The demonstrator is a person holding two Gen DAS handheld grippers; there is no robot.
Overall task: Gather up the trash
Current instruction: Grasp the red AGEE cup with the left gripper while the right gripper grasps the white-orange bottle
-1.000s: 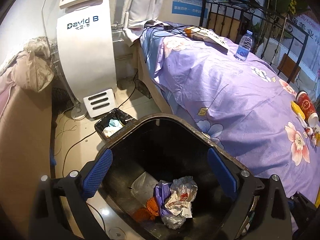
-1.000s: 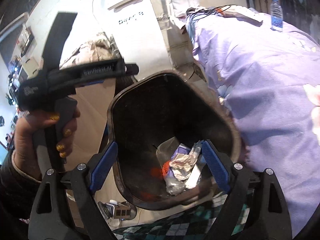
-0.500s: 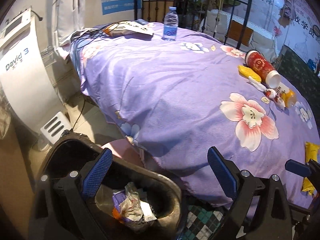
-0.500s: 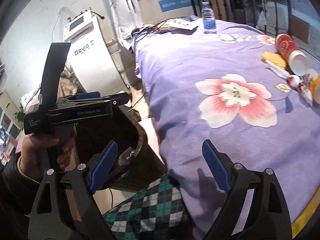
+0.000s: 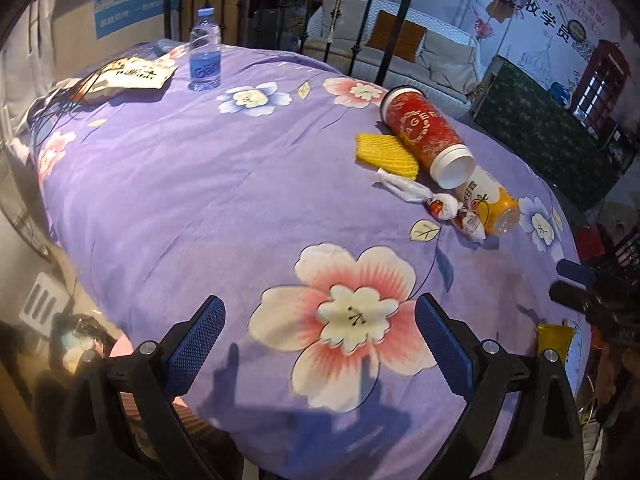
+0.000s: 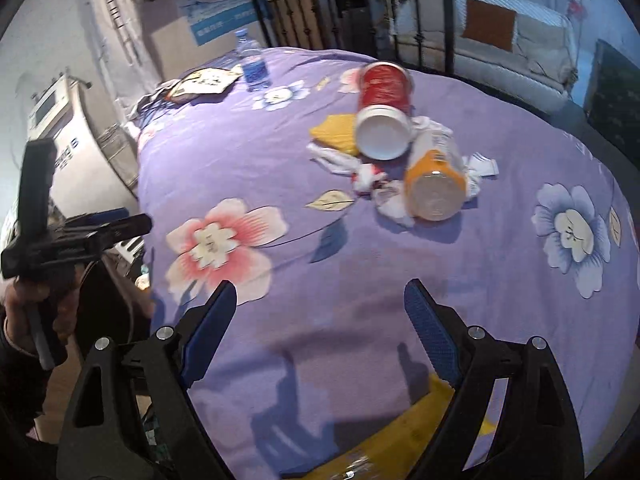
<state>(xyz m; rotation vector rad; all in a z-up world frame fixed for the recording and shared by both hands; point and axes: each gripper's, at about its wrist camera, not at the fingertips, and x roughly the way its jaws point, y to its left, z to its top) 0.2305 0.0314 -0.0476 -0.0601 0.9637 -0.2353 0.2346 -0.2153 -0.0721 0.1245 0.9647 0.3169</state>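
Trash lies on the purple flowered bedspread: a tipped red paper cup, a yellow foam net, a crumpled white wrapper and an orange bottle on its side. The right wrist view shows the same cup, bottle, wrapper and net. A yellow packet lies under my right gripper, which is open and empty. My left gripper is open and empty over a pink flower print.
A water bottle stands at the far side of the bed beside a flat snack bag. A black iron bed frame rises behind. A white machine stands left of the bed. The left gripper's handle shows at the left.
Both grippers have swung away from the black trash bin, up and over the bed. The bin has left both views and the trash pile on the bedspread now lies ahead.
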